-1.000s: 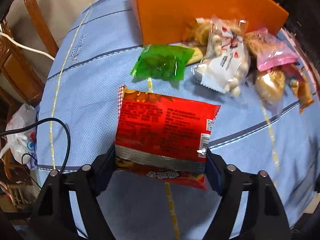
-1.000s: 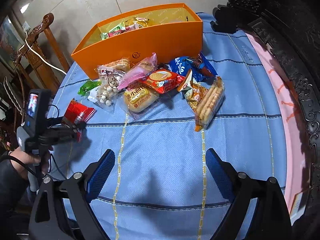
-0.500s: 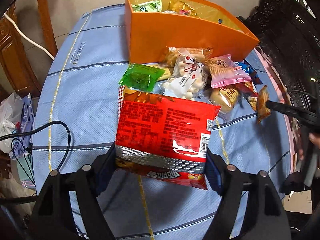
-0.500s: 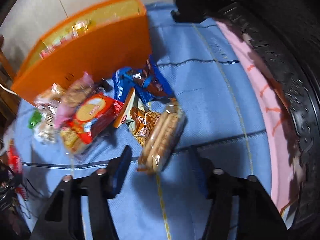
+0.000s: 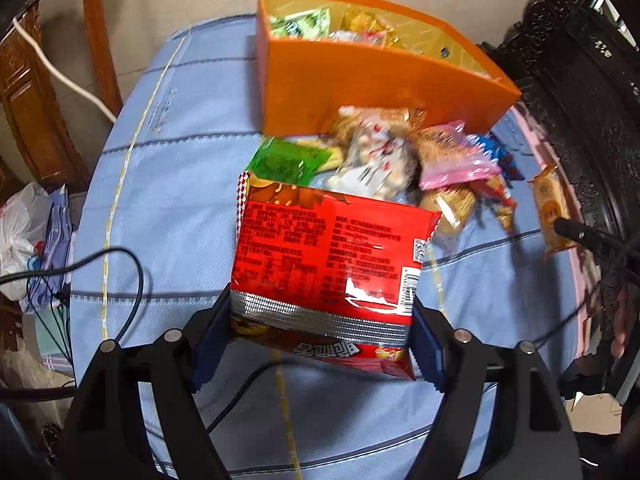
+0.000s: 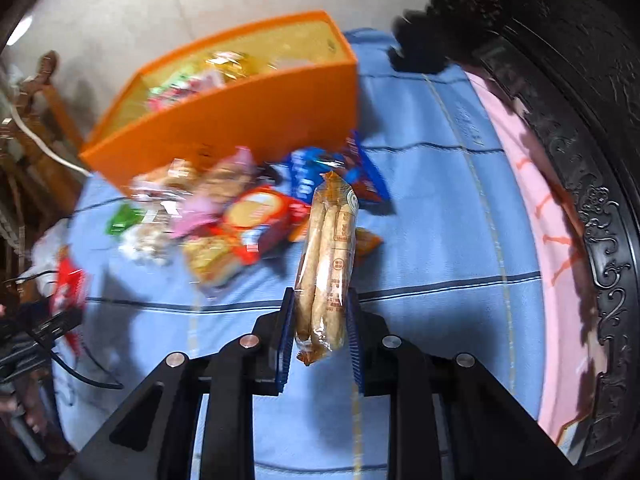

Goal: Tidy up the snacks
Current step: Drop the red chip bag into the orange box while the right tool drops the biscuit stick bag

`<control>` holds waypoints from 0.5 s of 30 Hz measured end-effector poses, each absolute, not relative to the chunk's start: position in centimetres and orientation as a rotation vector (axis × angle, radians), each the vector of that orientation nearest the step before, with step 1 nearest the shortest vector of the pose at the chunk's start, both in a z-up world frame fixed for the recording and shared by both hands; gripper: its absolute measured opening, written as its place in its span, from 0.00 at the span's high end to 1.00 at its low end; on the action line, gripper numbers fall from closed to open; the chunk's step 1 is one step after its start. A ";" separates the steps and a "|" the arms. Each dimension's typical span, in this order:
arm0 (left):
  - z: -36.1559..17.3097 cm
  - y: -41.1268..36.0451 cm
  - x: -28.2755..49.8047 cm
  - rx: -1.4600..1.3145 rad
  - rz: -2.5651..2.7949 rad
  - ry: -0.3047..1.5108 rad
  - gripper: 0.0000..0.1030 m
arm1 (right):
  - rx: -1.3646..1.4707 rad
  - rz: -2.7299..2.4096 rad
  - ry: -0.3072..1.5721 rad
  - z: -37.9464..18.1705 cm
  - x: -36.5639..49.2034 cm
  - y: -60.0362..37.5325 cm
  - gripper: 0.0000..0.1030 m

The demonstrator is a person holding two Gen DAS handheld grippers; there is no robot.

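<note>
My left gripper [image 5: 320,332] is shut on a red snack bag [image 5: 332,256] and holds it above the blue tablecloth [image 5: 168,208]. My right gripper [image 6: 321,330] is shut on a long clear pack of biscuits [image 6: 328,264] and holds it off the table; that pack also shows in the left wrist view [image 5: 552,212]. An orange box [image 5: 360,84] with several snacks inside stands at the far side, also seen in the right wrist view [image 6: 248,120]. A pile of loose snacks [image 5: 408,160] lies in front of it, including a green packet [image 5: 288,160] and a pink one [image 5: 452,156].
A wooden chair [image 5: 48,80] with a white cable stands left of the table. Dark carved furniture [image 6: 580,120] borders the right side. A black cable [image 5: 120,264] lies on the cloth near my left gripper. Plastic bags [image 5: 24,236] sit at the left.
My right gripper has moved in, shut on the biscuit pack and lifted it. My left gripper has risen with the red bag, bringing the orange box's inside into view.
</note>
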State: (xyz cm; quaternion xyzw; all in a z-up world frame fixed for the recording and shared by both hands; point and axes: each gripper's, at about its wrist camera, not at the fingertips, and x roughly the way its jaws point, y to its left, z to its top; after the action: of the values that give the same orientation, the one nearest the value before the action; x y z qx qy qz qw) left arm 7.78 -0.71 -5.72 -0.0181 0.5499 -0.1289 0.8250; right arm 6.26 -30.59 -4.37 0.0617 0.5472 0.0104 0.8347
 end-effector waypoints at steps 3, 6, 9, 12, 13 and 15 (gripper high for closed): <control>-4.6 -1.3 8.3 -0.040 -0.290 1.151 0.27 | 0.169 0.083 1.136 -3.2 6.4 -29.5 0.77; -2.9 -1.9 9.0 -0.026 -0.302 1.114 0.27 | 0.165 0.138 1.083 -1.1 6.8 -28.0 0.77; -0.3 -2.7 10.8 -0.012 -0.312 1.050 0.27 | 0.149 0.171 1.016 1.2 8.4 -26.9 0.77; 3.2 -3.8 14.2 -0.030 -0.313 0.964 0.27 | 0.124 0.188 0.940 3.7 11.3 -25.9 0.77; 4.0 -4.3 15.3 -0.028 -0.310 0.945 0.27 | 0.123 0.191 0.923 4.3 12.1 -25.8 0.77; 5.7 -5.8 18.3 -0.002 -0.279 0.901 0.26 | 0.117 0.197 0.875 5.7 14.3 -25.1 0.77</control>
State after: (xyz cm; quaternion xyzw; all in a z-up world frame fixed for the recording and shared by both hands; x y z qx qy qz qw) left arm 18.35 -5.82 5.75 -0.0009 0.4338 -0.1345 0.8909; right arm 14.33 -25.12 5.67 0.0564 0.4227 0.0950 0.8995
